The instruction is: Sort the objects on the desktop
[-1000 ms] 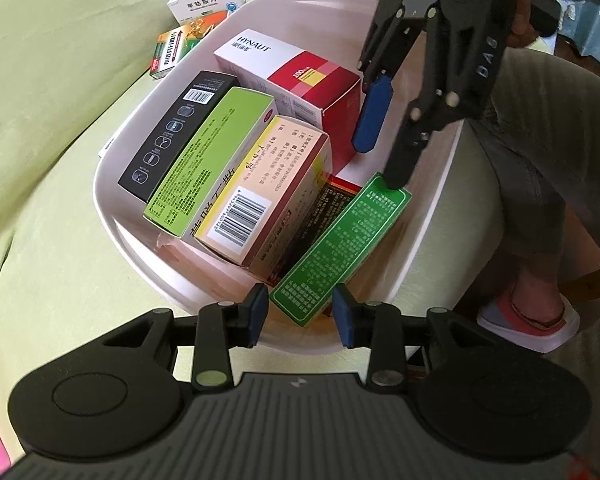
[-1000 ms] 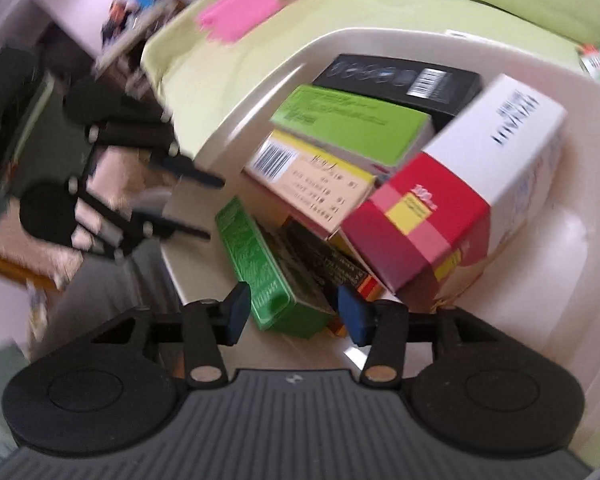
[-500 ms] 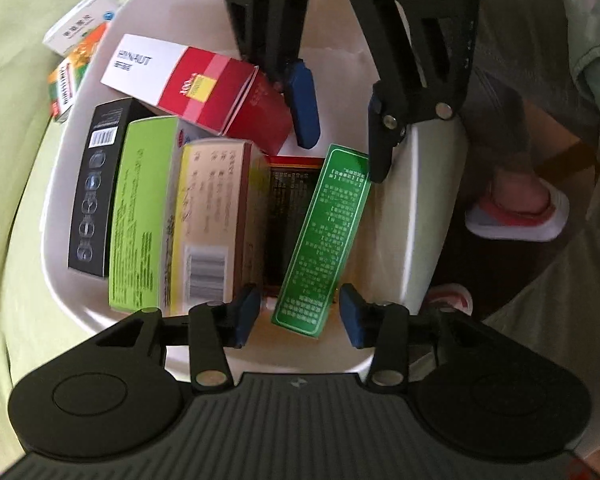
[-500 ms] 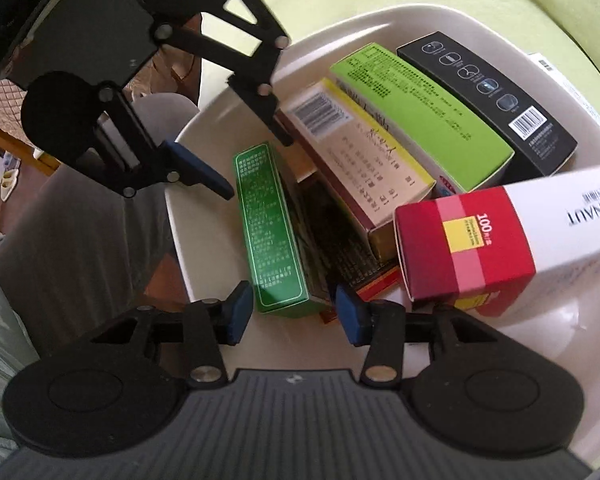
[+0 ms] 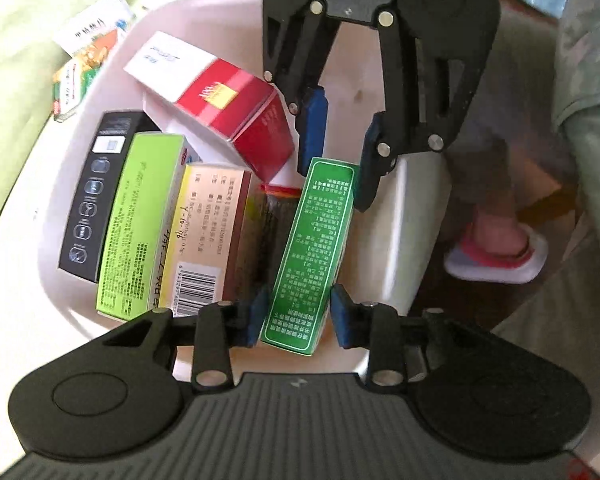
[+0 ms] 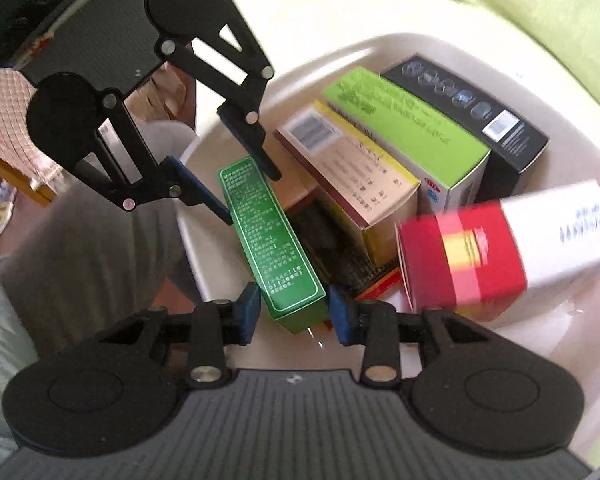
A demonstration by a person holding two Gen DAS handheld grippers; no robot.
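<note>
A white basin (image 5: pixel 404 240) (image 6: pixel 208 248) holds several medicine boxes. A narrow green box (image 5: pixel 312 248) (image 6: pixel 272 236) stands on its long edge at the basin's right side. My left gripper (image 5: pixel 298 316) (image 6: pixel 248 192) is shut on its near end, with both pads touching its sides. At the box's other end my right gripper (image 6: pixel 294 314) (image 5: pixel 336 188) straddles it, open, with a thin gap at one pad. A red and white box (image 5: pixel 228 96) (image 6: pixel 500 252) lies tilted and blurred beside the right gripper.
A beige box (image 5: pixel 208 224), a lime box (image 5: pixel 140 220) and a black box (image 5: pixel 96 192) lie side by side left of the green one. Two small boxes (image 5: pixel 88 64) lie outside the basin on green cloth. A person's sandalled foot (image 5: pixel 496 248) is beyond the rim.
Both grippers have come down over opposite ends of the green box and their jaws have narrowed. The red and white box has shifted.
</note>
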